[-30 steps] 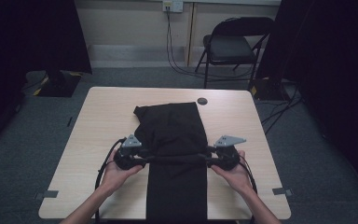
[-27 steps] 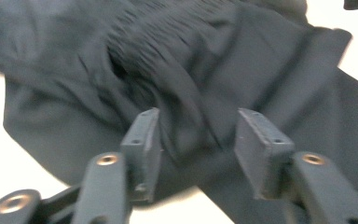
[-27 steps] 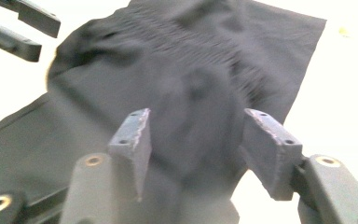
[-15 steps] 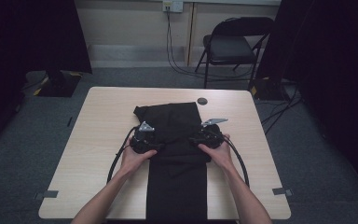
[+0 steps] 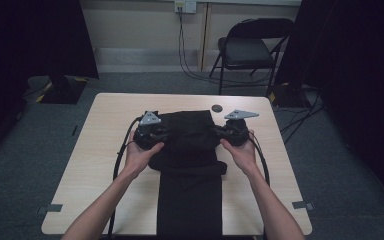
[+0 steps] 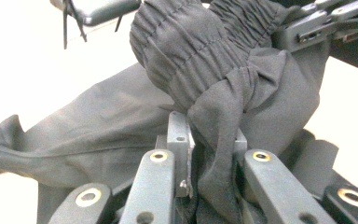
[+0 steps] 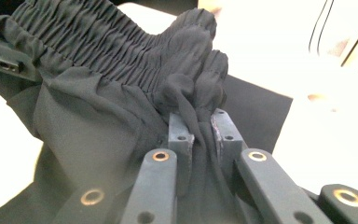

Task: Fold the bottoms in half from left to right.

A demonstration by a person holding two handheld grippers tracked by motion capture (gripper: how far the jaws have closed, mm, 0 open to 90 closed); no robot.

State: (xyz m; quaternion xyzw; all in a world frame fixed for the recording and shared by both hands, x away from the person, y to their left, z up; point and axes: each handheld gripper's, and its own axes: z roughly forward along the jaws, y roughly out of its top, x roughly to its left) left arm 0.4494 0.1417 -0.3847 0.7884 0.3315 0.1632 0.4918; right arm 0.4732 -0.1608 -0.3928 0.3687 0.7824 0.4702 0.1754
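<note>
With jaws having just closed, the left tongs [image 5: 156, 135] and right tongs [image 5: 219, 131] grip opposite waistband corners of the black trousers [image 5: 187, 170], whose long axis runs from between them toward the worktop's [image 5: 95, 165] near edge.

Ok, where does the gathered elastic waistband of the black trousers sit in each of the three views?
High view: the waistband spans between the left gripper and right gripper, mid-table.
Left gripper view: upper centre, bunched above the fingers, which have just closed on it.
Right gripper view: upper left, running to the clamped fingers.
Shared landmark: the ruched stitching.
</note>
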